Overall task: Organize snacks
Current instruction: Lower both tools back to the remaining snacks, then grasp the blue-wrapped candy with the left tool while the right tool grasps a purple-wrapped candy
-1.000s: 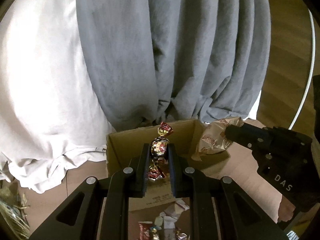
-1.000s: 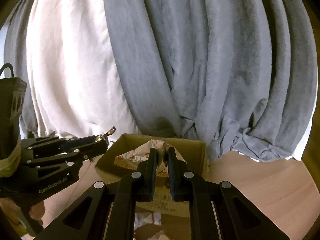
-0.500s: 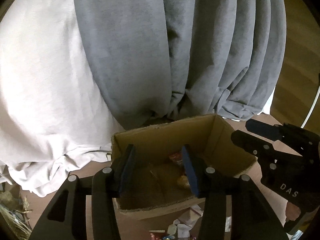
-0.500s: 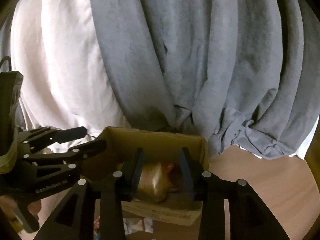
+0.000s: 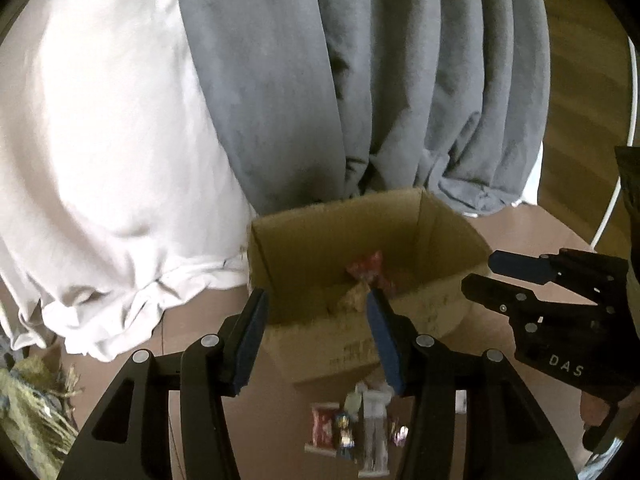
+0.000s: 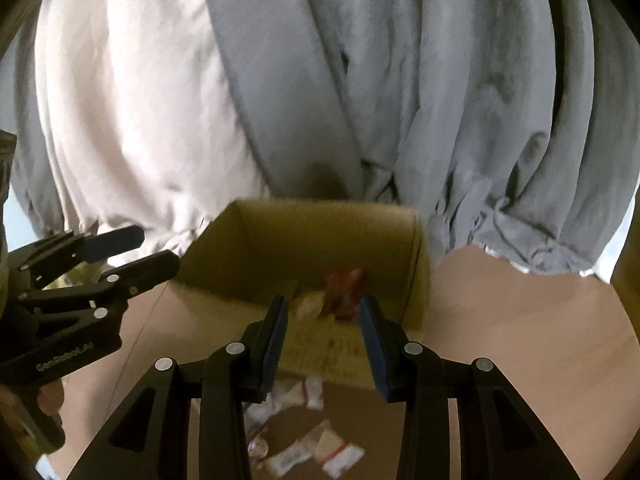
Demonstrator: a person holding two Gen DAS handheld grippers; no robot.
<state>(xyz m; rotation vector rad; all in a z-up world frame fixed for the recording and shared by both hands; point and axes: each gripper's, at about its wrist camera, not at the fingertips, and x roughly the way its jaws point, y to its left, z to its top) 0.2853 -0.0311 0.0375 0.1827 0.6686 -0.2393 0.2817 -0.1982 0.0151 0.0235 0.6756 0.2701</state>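
Nearest, at about six o'clock in both wrist views, loose wrapped snacks [image 5: 356,428] lie on the desk [image 6: 520,320] just in front of the box: small white sachets [image 6: 296,396] and a few coloured packets. They look light, crinkly and slippery, so each is best pinched across its flat middle or by a sealed end, gently, since the contents may crush.

The left tool [image 5: 316,336] has just been opening and now stands released, with nothing between its blue pads. The right tool [image 6: 322,330] has also just been opening and is likewise released and empty; in the left view it sits at three o'clock, beside the box.

Past the fingertips, toward twelve o'clock, the open cardboard box [image 5: 320,224] stands on the desk. A red-wrapped candy [image 5: 366,268] and a pale packet [image 5: 352,296] rest on its floor. The box is stiff but light and would slide if nudged.

Farthest, behind the box, grey curtains [image 6: 440,100] and a white cloth [image 5: 100,140] hang down to the desk.
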